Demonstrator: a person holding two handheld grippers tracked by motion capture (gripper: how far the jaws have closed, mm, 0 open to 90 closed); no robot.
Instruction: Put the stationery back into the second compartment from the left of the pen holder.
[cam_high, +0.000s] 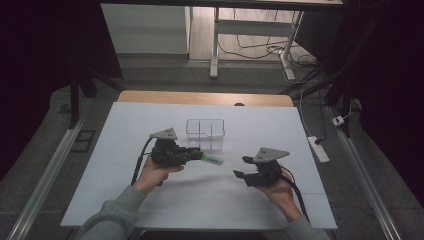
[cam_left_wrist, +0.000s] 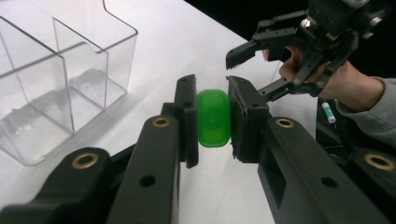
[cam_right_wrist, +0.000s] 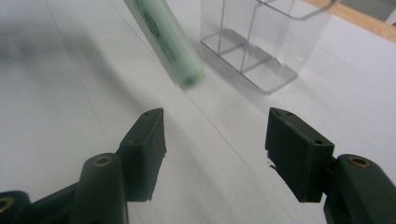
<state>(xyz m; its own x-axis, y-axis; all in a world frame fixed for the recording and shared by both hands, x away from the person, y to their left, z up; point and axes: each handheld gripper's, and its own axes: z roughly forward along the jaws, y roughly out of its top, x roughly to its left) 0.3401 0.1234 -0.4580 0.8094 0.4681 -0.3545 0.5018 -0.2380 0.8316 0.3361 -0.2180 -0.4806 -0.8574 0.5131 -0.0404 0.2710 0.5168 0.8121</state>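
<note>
A white table (cam_high: 150, 200) with a wooden far edge (cam_high: 205, 98) stands on grey floor (cam_high: 50, 150). Behind it, desk legs (cam_high: 214, 45), cables (cam_high: 260, 50) and a power strip (cam_high: 318, 148); the sides are dark.

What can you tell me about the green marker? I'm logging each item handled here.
The green marker is a slim, pale green plastic tube with dark print along its barrel and a brighter green cap end. The left gripper is shut on it near that end, holding it roughly level above the white table, clear of the surface. Its free end points toward the open right gripper, which does not touch it. The clear divided box stands just behind it, apart from it.
</note>
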